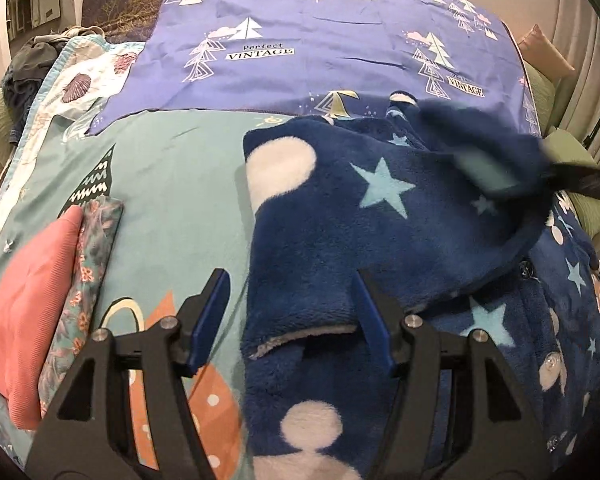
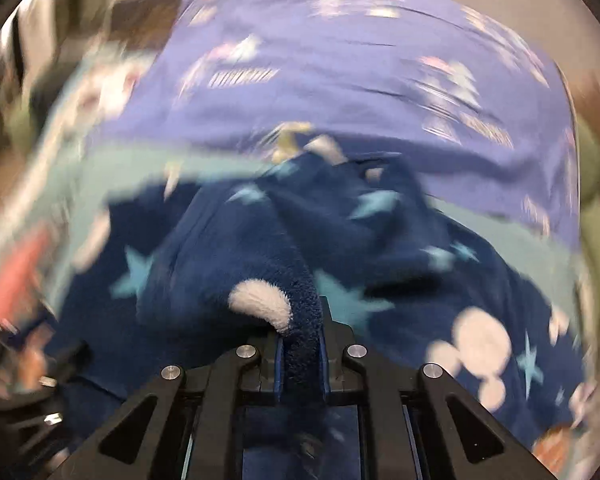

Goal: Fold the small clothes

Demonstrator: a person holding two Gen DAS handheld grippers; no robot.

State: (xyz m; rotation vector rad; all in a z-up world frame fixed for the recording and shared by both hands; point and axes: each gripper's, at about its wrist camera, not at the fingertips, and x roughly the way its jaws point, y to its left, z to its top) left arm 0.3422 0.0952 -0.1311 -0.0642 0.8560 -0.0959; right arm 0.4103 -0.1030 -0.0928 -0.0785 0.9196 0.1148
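A dark blue fleece garment [image 1: 340, 224] with light blue stars and white dots lies on the teal bed cover [image 1: 172, 184]. My left gripper [image 1: 292, 300] is open, its fingers spread over the garment's left edge near a folded flap. My right gripper [image 2: 300, 344] is shut on a fold of the same fleece garment [image 2: 268, 280] and holds it raised; this view is motion-blurred. In the left wrist view the right gripper [image 1: 580, 184] shows as a dark blur at the right, lifting a corner of the garment.
A folded pink cloth [image 1: 28, 312] and a folded floral cloth [image 1: 88, 280] lie at the left. A purple sheet [image 1: 320, 52] with tree prints covers the far part of the bed. Green cushions [image 1: 560, 152] and a wall are at the right.
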